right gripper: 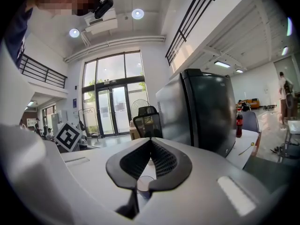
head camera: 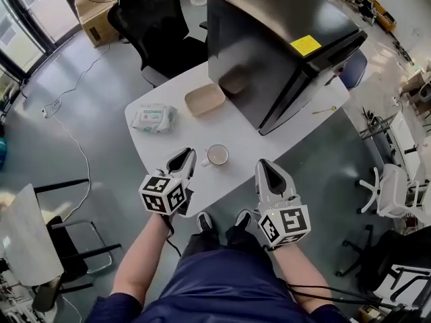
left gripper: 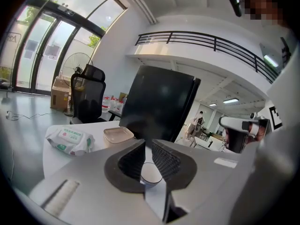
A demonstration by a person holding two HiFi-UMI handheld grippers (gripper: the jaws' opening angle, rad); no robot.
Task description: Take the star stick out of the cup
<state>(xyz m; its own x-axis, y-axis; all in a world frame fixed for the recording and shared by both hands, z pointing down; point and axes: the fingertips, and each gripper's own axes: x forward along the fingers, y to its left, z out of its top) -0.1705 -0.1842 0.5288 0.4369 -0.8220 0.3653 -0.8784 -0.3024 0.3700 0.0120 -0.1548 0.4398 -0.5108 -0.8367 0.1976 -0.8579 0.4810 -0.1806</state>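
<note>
White table point(head camera: 242, 143) in an open office carries a big black cabinet point(head camera: 283, 46), a beige tray point(head camera: 205, 99), a wipes pack point(head camera: 153, 118) and, near its front edge, a white cup point(head camera: 217, 155) that looks empty. The left gripper point(head camera: 190, 152) sits just left of the cup, the right gripper point(head camera: 261, 162) to its right. A thin yellow stick point(head camera: 324, 110) lies far right on the table.

Left gripper view: the jaws stand a slit apart, gripping nothing, with the cup just beyond them.

Right gripper view: the jaws meet tip to tip, empty, and the stick lies at the right.

Wipes pack point(head camera: 153, 118) beside beige tray point(head camera: 205, 99); black cabinet point(head camera: 269, 39).
</note>
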